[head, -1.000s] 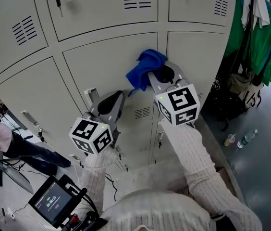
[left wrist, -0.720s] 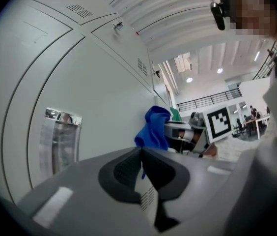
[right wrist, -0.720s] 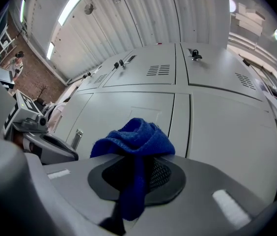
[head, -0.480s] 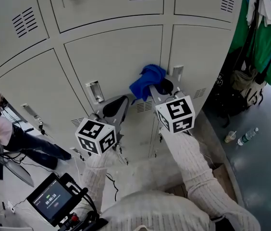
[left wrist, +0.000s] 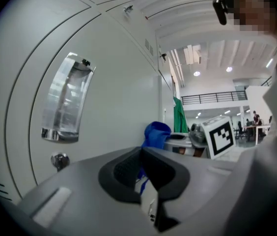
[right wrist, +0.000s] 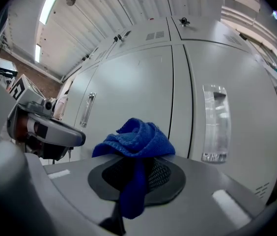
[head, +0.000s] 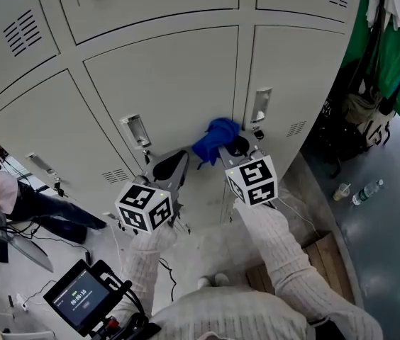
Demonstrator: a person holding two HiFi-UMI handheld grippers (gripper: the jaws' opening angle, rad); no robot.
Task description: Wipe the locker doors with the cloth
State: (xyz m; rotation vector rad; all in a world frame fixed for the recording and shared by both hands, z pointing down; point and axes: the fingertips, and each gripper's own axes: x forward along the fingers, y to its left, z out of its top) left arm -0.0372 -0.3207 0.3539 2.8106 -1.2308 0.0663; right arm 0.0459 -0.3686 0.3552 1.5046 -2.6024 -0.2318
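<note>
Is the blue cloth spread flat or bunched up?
Bunched up: the blue cloth sits as a crumpled wad pinched in the right gripper, one tail hanging down.

A locker area of a workplace is suggested. Grey metal lockers (head: 164, 69) are ranked together; green garments (head: 393, 48) are hung beside.

Crumpled blue cloth (head: 216, 139) by locker doors (head: 164, 76)
</note>
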